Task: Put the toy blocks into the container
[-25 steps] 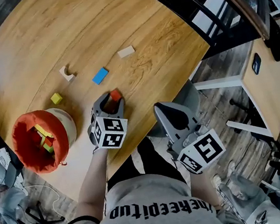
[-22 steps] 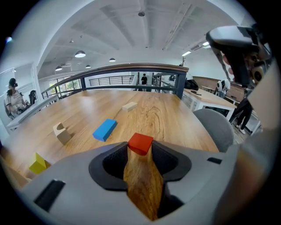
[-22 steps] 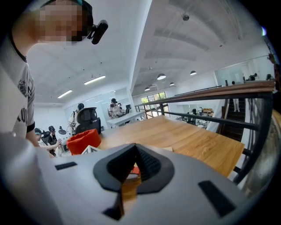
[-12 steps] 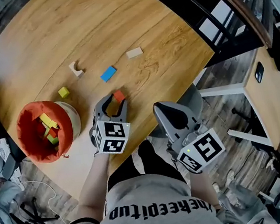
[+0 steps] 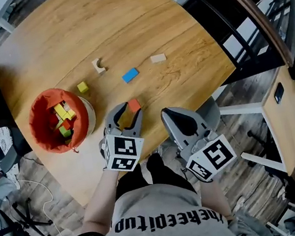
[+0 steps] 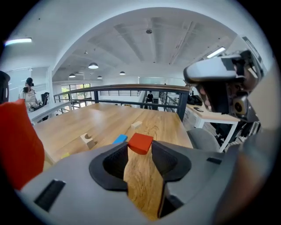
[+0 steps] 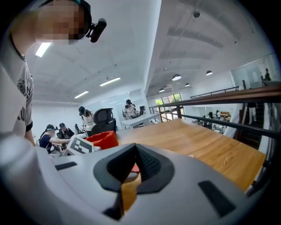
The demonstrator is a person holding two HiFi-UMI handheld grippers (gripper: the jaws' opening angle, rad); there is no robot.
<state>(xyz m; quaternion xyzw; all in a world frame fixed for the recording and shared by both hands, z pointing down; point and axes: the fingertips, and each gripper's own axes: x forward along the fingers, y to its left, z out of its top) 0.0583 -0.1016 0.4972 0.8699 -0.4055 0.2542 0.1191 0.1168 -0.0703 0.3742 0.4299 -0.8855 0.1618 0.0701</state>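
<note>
Over the table (image 5: 120, 24), left hand-held gripper (image 5: 127, 112) grips a red block (image 5: 134, 106); right hand-held gripper (image 5: 170, 114) is closed.

Legible print, head view: one item.
Grey shirt (image 5: 170, 217): dark chest lettering, roughly "thekeepitup", one letter uncertain; emblem below it illegible. Cubes on left gripper (image 5: 126, 112) and right gripper (image 5: 169, 112): black-and-white square markers, no letters.

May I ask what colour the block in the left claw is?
The small wooden block is red-orange; the left gripper view shows it best.
</note>
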